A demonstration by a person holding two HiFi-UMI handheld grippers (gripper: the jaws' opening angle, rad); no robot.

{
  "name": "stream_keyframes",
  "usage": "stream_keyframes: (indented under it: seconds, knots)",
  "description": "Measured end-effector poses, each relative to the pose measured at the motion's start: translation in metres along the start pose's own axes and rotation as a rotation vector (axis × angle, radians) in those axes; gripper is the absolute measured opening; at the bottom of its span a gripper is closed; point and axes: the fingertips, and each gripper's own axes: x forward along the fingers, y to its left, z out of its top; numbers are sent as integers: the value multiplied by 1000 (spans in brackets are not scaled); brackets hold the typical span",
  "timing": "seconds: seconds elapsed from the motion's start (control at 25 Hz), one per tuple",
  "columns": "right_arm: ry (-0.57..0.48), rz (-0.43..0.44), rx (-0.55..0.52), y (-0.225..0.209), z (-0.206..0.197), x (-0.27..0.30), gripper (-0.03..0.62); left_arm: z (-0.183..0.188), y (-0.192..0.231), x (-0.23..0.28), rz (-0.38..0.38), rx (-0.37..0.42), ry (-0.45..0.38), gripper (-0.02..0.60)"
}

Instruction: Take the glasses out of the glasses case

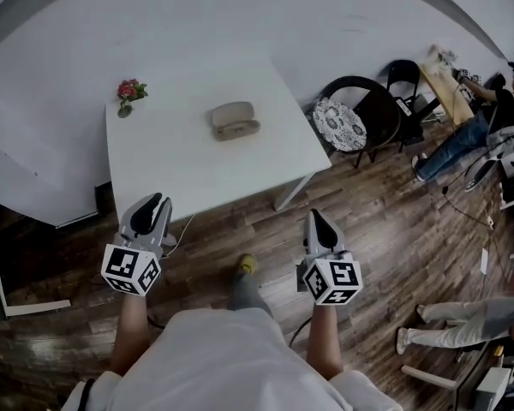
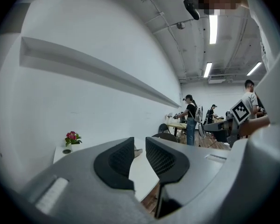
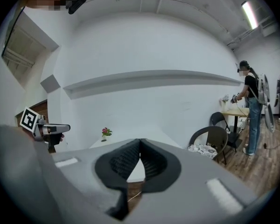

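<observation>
2 grippers, both empty: my left gripper point(image 1: 152, 204) has jaws slightly apart, right gripper point(image 1: 317, 218) pinched together. Glasses case point(image 1: 234, 120) lies closed on table point(image 1: 171, 165), well ahead. Approach stage; next, reach in & lift lid.

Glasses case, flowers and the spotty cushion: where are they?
glasses case point(image 1: 234, 120): head view, middle of its top.
flowers point(image 1: 130, 89): head view, on the red blooms.
cushion point(image 1: 339, 125): head view, middle of its patterned face.
</observation>
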Motion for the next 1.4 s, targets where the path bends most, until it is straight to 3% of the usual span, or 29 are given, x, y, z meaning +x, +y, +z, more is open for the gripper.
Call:
stream_keyframes:
  seconds: [0.32,0.6,0.96,1.4]
  knots:
    - [6,69,3,-60,29,87,3,17,5,94,50,17,27,84]
    - [22,118,17,-97,40,135,3,29,-3,147,69,58,61,84]
    - [25,159,47,-97,45,163,3,34,0,165,72,75,90,84]
    - [19,117,36,-104,53,207,3,27,28,214,16,58,93,84]
